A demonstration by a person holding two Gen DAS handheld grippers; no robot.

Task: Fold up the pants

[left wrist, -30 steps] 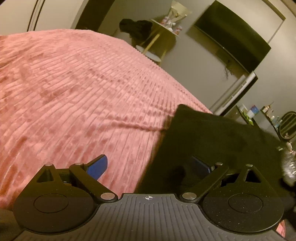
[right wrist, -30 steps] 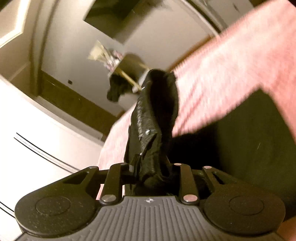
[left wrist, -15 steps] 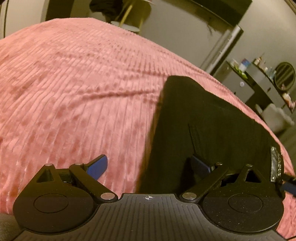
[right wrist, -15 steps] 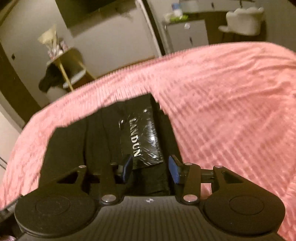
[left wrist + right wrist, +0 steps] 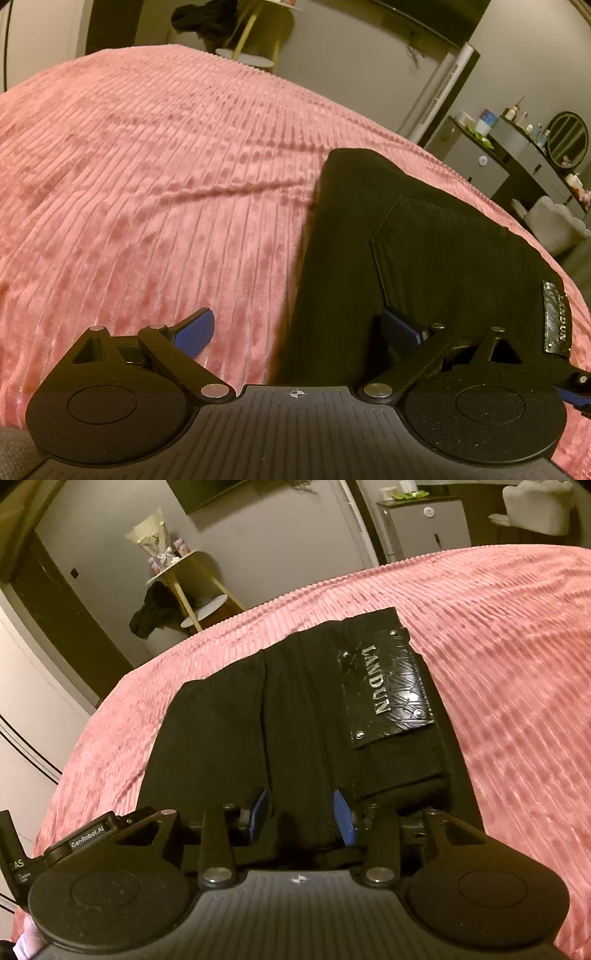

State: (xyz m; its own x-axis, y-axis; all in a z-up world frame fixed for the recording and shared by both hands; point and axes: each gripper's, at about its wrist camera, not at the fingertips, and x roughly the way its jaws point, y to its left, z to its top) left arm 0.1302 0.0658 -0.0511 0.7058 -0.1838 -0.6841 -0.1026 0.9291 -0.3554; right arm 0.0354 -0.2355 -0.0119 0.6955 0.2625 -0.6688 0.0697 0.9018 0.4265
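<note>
Honestly, with the folded black pants (image 5: 295,716) lying on the pink bedspread (image 5: 517,646), my right gripper (image 5: 301,814) just parted around their near edge and my left gripper (image 5: 295,328) spread wide, I risk snagging the top layer if I withdraw carelessly.

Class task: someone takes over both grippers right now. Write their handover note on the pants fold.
Left gripper: open, holds nothing, over the pants' edge.
Right gripper: its jaws have just been opening; the fabric lies between the pads, ungripped.
Black pants: folded into a compact stack on the pink bedspread, brand patch facing up.
Done: the fold looks laid down.
Left: probably only withdrawing and squaring the edges.
</note>
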